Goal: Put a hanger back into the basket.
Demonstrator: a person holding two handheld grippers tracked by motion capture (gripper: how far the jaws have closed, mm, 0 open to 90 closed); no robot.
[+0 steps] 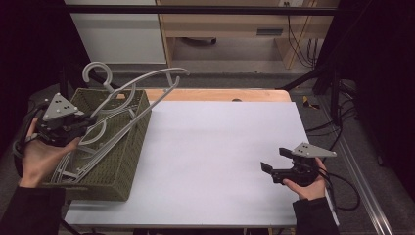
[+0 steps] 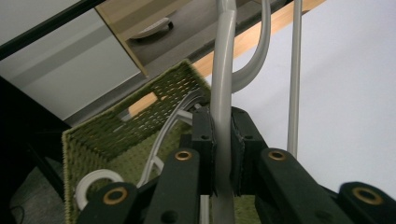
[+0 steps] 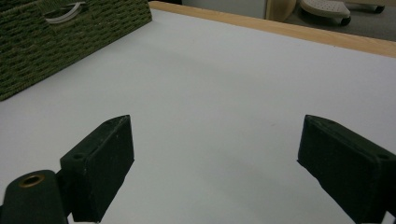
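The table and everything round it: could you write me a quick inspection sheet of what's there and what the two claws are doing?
Surface: white table top with a wooden far edge, bare in the middle.
Job's things: green woven basket at the table's left, holding several grey hangers; one grey hanger is lifted partly out, its hook sticking up.
Clutter: nothing seen.
Grippers: left claw is shut on the hanger's bar over the basket; right claw is open, holds nothing, over the table's right side.
Cables: black cable trails from the right claw; more hang at the back right.
Surroundings: wooden furniture and grey floor beyond the table.
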